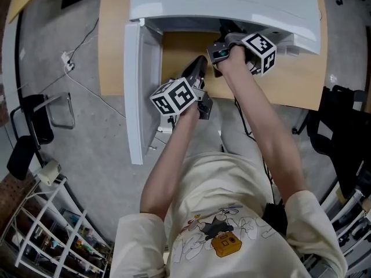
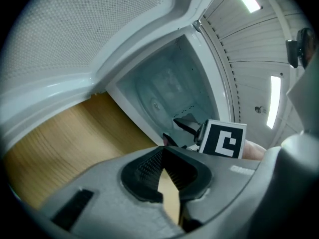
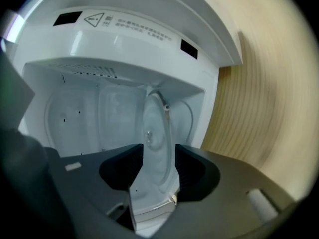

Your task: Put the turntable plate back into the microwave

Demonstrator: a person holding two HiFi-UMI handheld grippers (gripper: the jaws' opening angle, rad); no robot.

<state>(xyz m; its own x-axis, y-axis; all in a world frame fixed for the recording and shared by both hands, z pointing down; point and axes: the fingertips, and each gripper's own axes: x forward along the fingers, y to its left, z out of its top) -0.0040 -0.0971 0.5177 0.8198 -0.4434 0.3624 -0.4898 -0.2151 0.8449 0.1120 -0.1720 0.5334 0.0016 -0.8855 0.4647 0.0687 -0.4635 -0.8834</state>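
Note:
The white microwave (image 1: pixel 232 4) stands on a wooden table (image 1: pixel 185 51) with its door (image 1: pixel 134 91) swung open to the left. In the right gripper view the clear glass turntable plate (image 3: pixel 155 133) shows nearly edge-on and upright inside the cavity (image 3: pixel 79 118). It sits between the jaws of my right gripper (image 3: pixel 154 158), which stand wide with a gap beside the glass. That right gripper (image 1: pixel 226 28) reaches into the microwave's mouth. My left gripper (image 1: pixel 201 59) hovers over the table in front of the opening, its tips (image 2: pixel 162 156) meeting on nothing.
A black chair (image 1: pixel 35 120) and a cable with a plug (image 1: pixel 68 59) are on the grey floor at left. A white wire rack (image 1: pixel 52 230) stands at lower left. Another dark chair (image 1: pixel 342 138) is at right, past the table's edge.

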